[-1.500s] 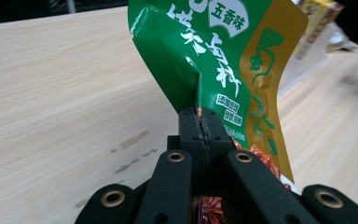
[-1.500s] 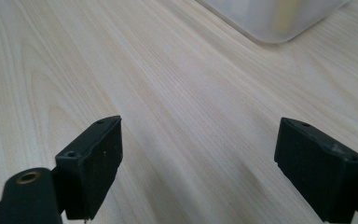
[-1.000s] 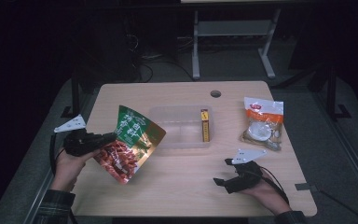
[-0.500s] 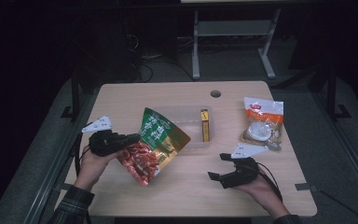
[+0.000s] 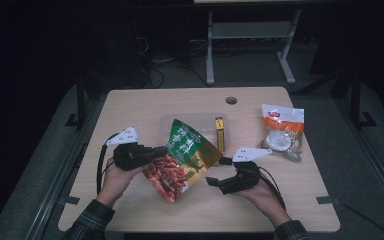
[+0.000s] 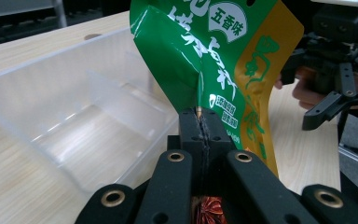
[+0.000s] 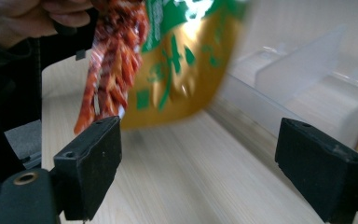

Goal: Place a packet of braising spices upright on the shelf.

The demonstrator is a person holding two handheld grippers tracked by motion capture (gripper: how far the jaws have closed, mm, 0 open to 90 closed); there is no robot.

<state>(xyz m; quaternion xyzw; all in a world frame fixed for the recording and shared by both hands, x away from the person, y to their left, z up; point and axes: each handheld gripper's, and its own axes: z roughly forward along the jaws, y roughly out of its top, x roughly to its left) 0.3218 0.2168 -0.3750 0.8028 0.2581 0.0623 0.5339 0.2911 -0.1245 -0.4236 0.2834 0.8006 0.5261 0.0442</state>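
above the wooden table (image 5: 130, 102), left claw (image 5: 156, 152) grips snack bag (image 5: 182, 157); right claw (image 5: 219, 172) released.

Black left gripper (image 5: 152, 154), grey three-cornered plate, trailing cable, plaid sleeves

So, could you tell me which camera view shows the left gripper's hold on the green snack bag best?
The left gripper view: its jaws stand shut on the green snack bag, pinching its edge right in front of the camera. The high view shows the left gripper at the bag's side, small and dim. The right gripper view shows the bag blurred.
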